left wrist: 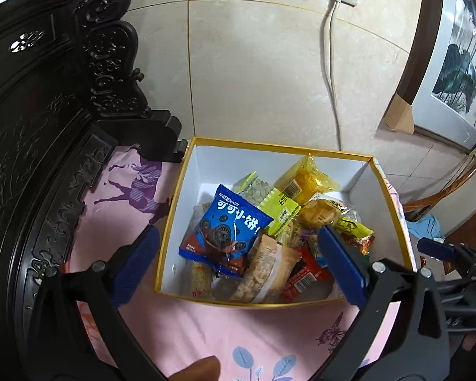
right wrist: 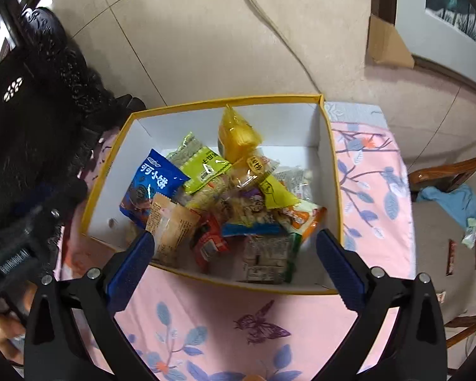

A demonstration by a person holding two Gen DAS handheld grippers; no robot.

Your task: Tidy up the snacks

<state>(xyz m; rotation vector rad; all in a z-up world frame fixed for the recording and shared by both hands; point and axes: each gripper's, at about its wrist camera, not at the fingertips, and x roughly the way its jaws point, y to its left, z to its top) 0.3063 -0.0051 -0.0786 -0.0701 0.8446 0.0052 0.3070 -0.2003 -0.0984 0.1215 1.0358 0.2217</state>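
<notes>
The heaped snack packets [right wrist: 212,197] overlap, their lower layers hidden, long axes pointing every way, inside the yellow-rimmed box [right wrist: 225,99] on the pink cloth [right wrist: 225,317]. Left gripper [left wrist: 238,263] and right gripper [right wrist: 234,263] gape empty.

Pink floral cloth [right wrist: 238,324], carved dark furniture [left wrist: 41,111], framed picture [left wrist: 457,73].

A heap of wrapped snacks [right wrist: 225,197] fills the open yellow-rimmed white box [right wrist: 206,100].
</notes>
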